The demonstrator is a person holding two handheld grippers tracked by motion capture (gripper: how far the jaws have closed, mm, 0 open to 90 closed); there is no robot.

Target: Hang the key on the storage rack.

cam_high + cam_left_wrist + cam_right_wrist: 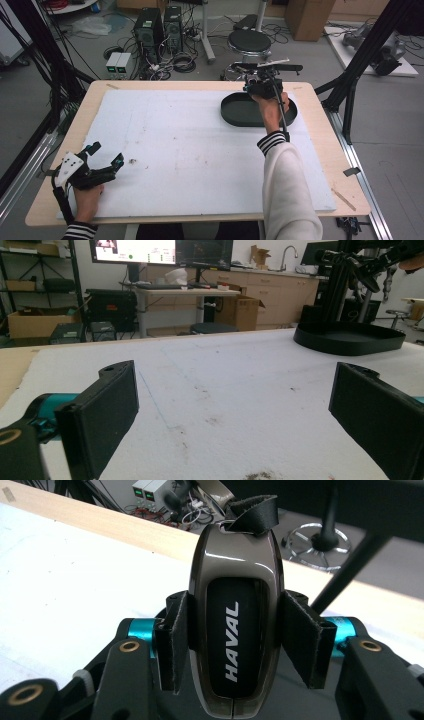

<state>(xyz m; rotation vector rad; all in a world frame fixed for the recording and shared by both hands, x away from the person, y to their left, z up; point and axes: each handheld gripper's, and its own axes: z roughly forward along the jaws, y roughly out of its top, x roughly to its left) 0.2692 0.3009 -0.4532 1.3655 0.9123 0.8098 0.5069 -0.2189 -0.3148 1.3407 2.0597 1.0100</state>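
Observation:
My right gripper [235, 640] is shut on a glossy dark key fob [234, 585] marked HAVAL, which has a black strap loop at its top; the pads press on both its sides. In the high view this right gripper [264, 85] is held over the far edge of a shallow black oval tray [235, 114] at the table's far right. My left gripper [106, 153] rests low at the near left corner, jaws wide open with nothing between them. The left gripper view looks between its open left gripper [232, 415] across the board to the tray [350, 340].
A white foam board [185, 145] covers most of the wooden table [320, 150]. A small dark smudge [132, 161] lies just right of the left gripper. Black frame posts [350, 75] stand at both sides. Computer towers [150, 27], a stool and boxes sit on the floor beyond.

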